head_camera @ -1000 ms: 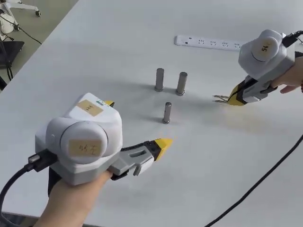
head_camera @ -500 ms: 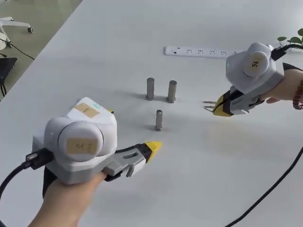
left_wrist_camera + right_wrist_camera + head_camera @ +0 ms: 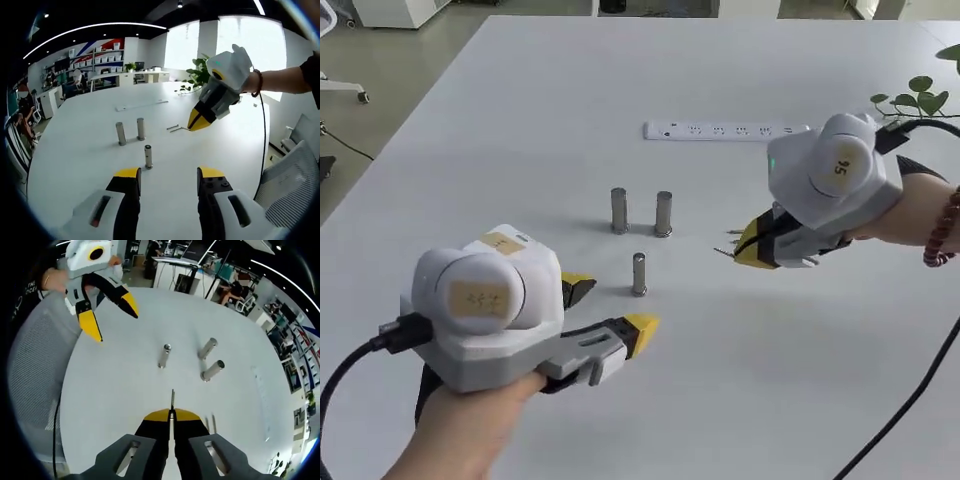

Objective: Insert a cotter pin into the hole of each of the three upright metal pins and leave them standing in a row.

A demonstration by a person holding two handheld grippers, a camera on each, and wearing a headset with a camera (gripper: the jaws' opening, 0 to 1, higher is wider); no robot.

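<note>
Mid-frame, all three metal pins [image 3: 639,273] stand, seemingly empty; right gripper [image 3: 171,416] is clamped on one cotter pin [image 3: 172,399], left gripper [image 3: 167,175] jaws apart; no insertion done yet

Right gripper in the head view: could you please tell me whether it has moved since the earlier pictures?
Yes. The right gripper, shut on a cotter pin, has come leftward, closer to the three upright metal pins.
</note>
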